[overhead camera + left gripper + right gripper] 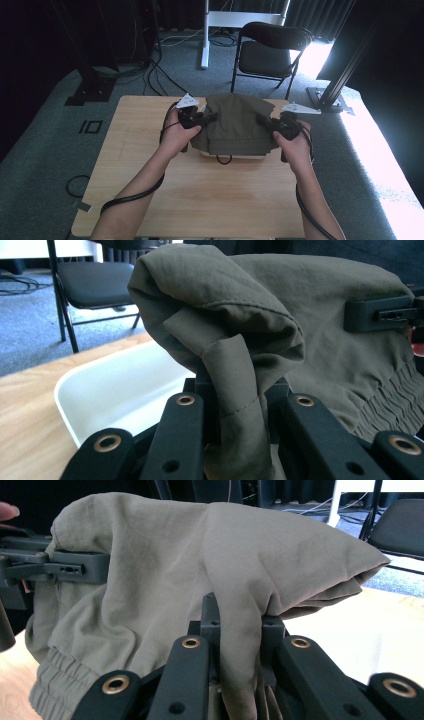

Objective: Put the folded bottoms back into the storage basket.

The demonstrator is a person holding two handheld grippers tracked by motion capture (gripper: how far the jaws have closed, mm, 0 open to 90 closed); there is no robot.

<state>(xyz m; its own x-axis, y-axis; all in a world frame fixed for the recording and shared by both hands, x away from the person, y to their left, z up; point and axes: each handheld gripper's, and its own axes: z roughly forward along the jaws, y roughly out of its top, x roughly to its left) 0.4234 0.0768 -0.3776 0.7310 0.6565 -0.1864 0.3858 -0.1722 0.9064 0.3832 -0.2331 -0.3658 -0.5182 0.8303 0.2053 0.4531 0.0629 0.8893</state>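
1 olive-green garment [235,125], folded into a bundle, is held above 1 white tray [235,156] near the far edge of 1 wooden table [200,200]. An elastic waistband is seen at the lower edge of the garment [55,680] in the right gripper view, and 1 dark cord loop hangs below the bundle in the high view.

2 grippers are counted. The left gripper [207,119] is clamped on the garment's left side; in the left gripper view its jaws are pressed together on a fold of fabric [235,405]. The right gripper [264,121] is clamped on the right side, and its jaws pinch a fold likewise [240,645].

The tray's rounded rim [90,385] is seen beside and below the cloth. Bare tabletop lies open at the left, at the right and toward the person. Beyond the far edge, 1 black folding chair [267,52] stands on grey carpet, apart from the table.
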